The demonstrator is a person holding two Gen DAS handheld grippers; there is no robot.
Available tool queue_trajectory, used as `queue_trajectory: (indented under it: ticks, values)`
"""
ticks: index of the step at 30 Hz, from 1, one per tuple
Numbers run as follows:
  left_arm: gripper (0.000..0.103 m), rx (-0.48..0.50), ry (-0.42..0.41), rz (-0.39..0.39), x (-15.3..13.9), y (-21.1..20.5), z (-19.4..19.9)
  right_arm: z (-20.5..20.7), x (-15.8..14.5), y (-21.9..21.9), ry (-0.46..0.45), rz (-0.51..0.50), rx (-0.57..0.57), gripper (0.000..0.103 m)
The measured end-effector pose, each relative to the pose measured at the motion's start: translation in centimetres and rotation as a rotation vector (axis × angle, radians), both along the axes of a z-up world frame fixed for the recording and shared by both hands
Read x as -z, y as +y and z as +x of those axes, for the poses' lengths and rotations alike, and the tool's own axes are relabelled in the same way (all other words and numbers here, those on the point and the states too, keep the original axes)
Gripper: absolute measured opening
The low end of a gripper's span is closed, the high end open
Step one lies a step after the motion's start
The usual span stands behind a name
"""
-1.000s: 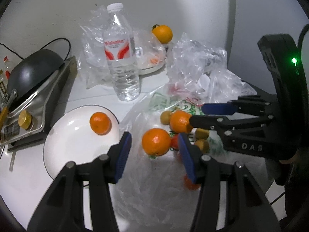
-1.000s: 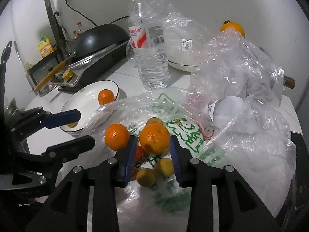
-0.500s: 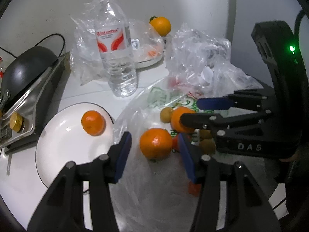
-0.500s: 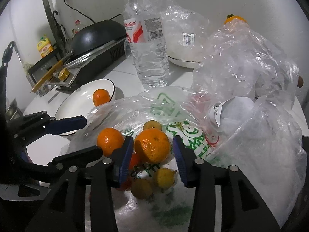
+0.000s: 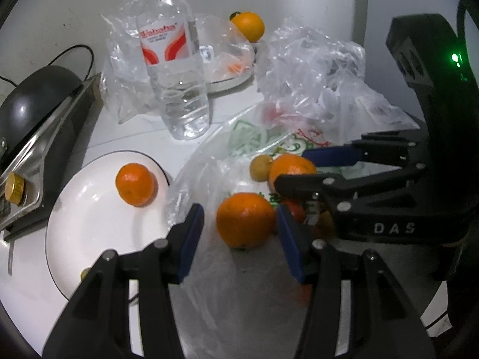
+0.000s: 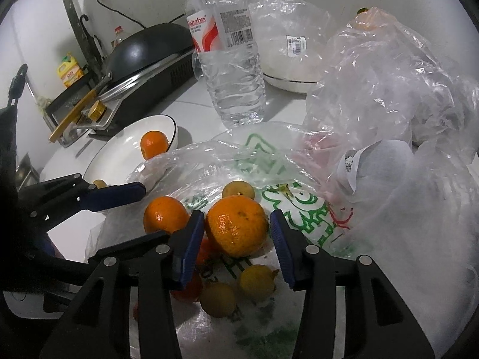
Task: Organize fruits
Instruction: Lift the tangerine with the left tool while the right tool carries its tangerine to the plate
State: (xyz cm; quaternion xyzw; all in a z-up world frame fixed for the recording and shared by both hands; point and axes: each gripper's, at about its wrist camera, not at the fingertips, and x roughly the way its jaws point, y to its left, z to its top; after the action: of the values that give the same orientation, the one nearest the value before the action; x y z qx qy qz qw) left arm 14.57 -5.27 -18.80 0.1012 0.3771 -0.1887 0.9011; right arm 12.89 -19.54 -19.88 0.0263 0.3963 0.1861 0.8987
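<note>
White counter (image 5: 227,137) against a pale wall carries a loose pile of fruit on a flat plastic bag (image 6: 299,209) with green print. Each gripper frames its own orange, and neither grips it yet. The left gripper (image 5: 239,233) stands partly open around the nearer orange (image 5: 245,220), with clear gaps on both sides. The right gripper (image 6: 238,239) is also partly open around the bigger orange (image 6: 236,229); its left pad is very near the peel, maybe touching, and the right pad is apart.

One orange (image 5: 136,184) already lies in the white plate (image 5: 89,239) to the left of the bag.

The risk, I think, is the thin bag: a closing pad may catch the film and drag the small yellow fruits (image 6: 239,290) away. The two grippers work close together and could knock each other. A round orange may also slip out sideways.

The water bottle (image 5: 173,68) has a red label I cannot read for sure. The right gripper body shows "DAS".
</note>
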Motion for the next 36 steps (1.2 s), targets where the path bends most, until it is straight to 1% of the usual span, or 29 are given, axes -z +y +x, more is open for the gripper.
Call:
queue_trajectory:
  ticks: [7,8,9,10,16,28,36]
  values:
    - [0.051,0.007,0.020,-0.008,0.6,-0.2,0.5,0.1,0.1,0.0,-0.003,-0.001,-0.005,0.048]
    - [0.050,0.010,0.019,-0.004,0.7,-0.3,0.5,0.0,0.1,0.0,-0.005,-0.003,-0.005,0.048]
    - [0.047,0.013,0.016,-0.002,0.7,-0.3,0.5,0.0,0.0,0.0,-0.006,-0.007,-0.006,0.048]
    - [0.046,0.018,0.015,0.000,0.7,-0.4,0.4,-0.1,0.0,0.1,-0.007,-0.011,-0.005,0.048]
    - [0.044,0.028,-0.004,0.001,0.2,-0.5,0.2,-0.5,-0.6,0.1,-0.026,-0.018,-0.002,0.047]
    - [0.044,0.042,-0.079,-0.025,-2.2,-0.2,-2.1,-2.6,-2.8,0.0,-0.080,-0.043,0.028,0.047]
    - [0.044,0.031,-0.137,-0.052,-4.3,1.2,-4.2,-4.8,-4.4,1.1,-0.117,-0.050,0.031,0.047]
